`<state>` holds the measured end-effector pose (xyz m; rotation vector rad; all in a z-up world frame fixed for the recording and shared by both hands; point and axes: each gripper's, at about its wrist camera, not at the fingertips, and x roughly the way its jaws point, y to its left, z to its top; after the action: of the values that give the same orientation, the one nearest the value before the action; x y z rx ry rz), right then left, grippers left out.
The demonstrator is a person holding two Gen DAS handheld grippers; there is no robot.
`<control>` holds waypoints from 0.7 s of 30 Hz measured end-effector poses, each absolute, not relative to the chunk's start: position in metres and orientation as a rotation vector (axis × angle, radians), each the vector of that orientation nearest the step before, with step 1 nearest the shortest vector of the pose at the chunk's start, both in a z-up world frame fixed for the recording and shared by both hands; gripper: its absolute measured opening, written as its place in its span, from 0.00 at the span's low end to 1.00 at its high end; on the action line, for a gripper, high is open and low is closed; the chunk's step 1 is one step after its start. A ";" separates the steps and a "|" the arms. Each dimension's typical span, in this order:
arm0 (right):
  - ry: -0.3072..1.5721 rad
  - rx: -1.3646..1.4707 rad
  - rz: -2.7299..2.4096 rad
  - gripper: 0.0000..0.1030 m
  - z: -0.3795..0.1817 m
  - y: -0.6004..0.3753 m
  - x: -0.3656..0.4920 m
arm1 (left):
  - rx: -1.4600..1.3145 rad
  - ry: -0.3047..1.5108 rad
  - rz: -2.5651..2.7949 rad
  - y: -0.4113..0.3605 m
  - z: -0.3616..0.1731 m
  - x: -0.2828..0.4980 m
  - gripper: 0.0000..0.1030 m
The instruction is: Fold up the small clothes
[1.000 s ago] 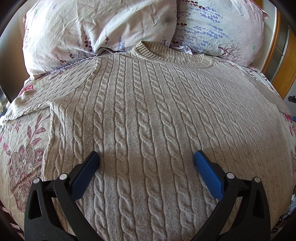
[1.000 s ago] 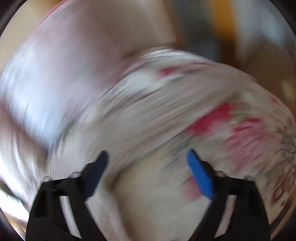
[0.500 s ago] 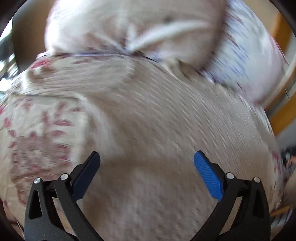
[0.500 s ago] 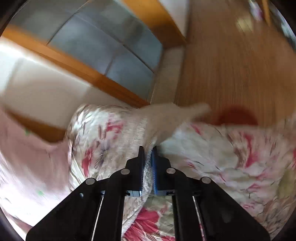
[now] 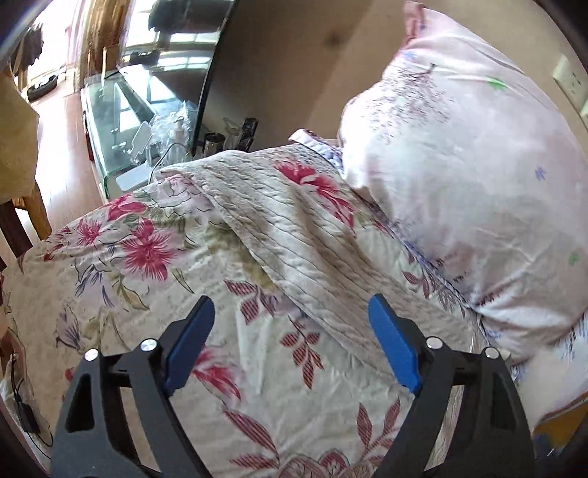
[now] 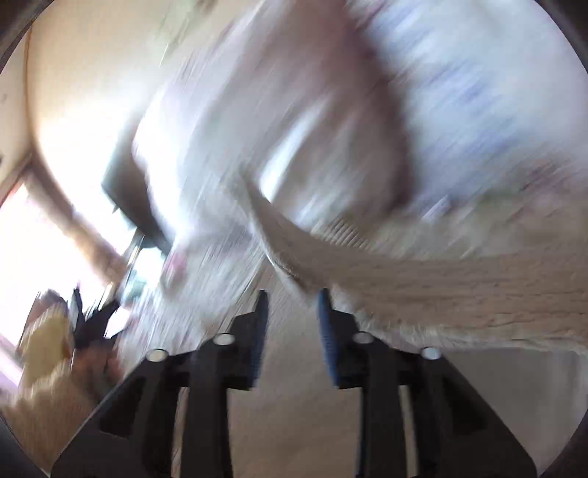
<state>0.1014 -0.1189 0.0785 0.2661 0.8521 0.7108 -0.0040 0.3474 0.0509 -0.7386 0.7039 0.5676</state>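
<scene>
The left gripper (image 5: 290, 342) is held wide apart over the sweater's sleeve (image 5: 294, 242), spread on the floral bedspread (image 5: 121, 257) beside a pillow (image 5: 477, 184). The right gripper (image 6: 290, 331) is seen partly parted; whether knit (image 6: 441, 290) is pinched cannot be told through blur. No finished fold is visible.

This is a bedroom in a home. A floral bedspread (image 5: 154, 257) fills the lower and middle frame of the left wrist view, with a pale flowered pillow (image 5: 459, 165) at upper right. At upper left stand a glass-topped stand (image 5: 117, 121) with small bottles (image 5: 217, 141), a wooden floor (image 5: 58, 165) and a bright window (image 5: 172, 33).
</scene>
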 end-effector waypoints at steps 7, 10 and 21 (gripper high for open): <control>0.997 0.244 0.709 0.52 0.039 -0.113 0.069 | -1.046 0.643 0.604 0.420 0.025 -0.001 0.72; 1.022 0.307 0.612 0.55 0.043 -0.146 0.079 | -1.158 0.590 0.604 0.438 0.017 -0.001 0.65; 1.059 0.244 0.525 0.57 0.026 -0.157 0.070 | -1.324 0.537 0.674 0.480 0.007 0.019 0.07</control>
<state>0.0701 -0.1574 0.0263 0.2444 1.0590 0.5251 0.0191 0.4798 0.0072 -1.3237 0.5369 0.6740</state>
